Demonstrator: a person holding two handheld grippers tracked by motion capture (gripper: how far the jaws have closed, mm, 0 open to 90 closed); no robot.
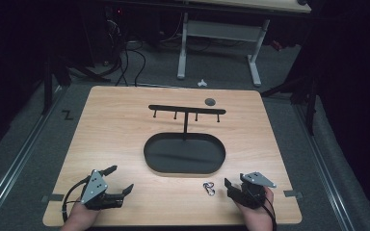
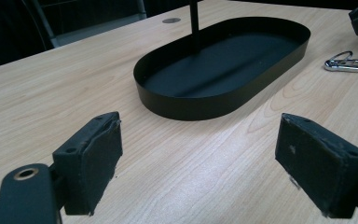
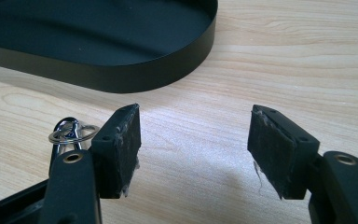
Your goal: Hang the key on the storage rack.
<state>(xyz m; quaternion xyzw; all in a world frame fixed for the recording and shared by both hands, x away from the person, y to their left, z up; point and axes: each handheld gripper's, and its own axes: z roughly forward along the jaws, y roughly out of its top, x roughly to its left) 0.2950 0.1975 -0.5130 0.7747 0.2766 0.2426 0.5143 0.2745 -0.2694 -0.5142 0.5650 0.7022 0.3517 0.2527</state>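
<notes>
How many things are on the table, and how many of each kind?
Black oval tray with hook stand: 1
Silver carabiner clip with key ring: 1
Grippers, left gripper and right gripper: 2
Total: 4

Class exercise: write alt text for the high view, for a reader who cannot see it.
A person's left gripper and right gripper, both open, rest at the near edge of a wooden table. A small metal carabiner lies beside the right one, before a black oval tray with a hook rack.
</notes>
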